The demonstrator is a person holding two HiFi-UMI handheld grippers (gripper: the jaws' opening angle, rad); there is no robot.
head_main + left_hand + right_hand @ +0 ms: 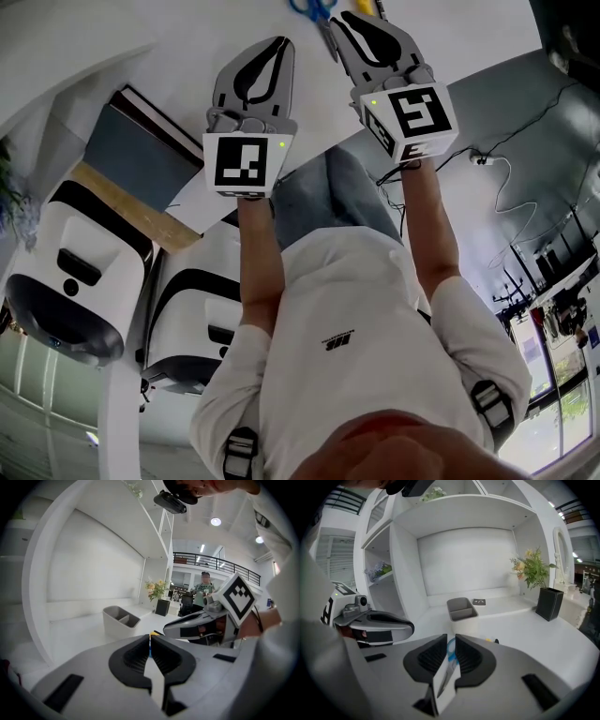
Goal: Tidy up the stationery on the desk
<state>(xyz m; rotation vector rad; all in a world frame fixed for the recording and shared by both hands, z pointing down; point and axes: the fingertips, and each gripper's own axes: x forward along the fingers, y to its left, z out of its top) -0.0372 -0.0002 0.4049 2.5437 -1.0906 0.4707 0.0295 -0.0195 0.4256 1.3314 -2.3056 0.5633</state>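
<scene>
On the white desk point(543, 641), just past my right gripper point(450, 636), lie the scissors point(311, 7). They are a little below its tips, and I can see them through the gap in its jaws. Their long way runs the same way my gripper points, with the blue rings far from me and the blades toward me. My right gripper's jaws are only a little apart and hold nothing. My left gripper point(150, 637) is beside it. Its jaws are down to a thin slit, and it holds nothing too.

The right one is nearer, so I think it should do the picking. Its gap looks too small for the rings, so I would open it more first and then go down. A small yellow thing point(488, 640) lies near the scissors, and I must not bump it. Beyond them stands the grey pen box point(461, 608), with bare desk in between. A black pot point(548, 604) with flowers stands well off to the right, so there is room to move.
</scene>
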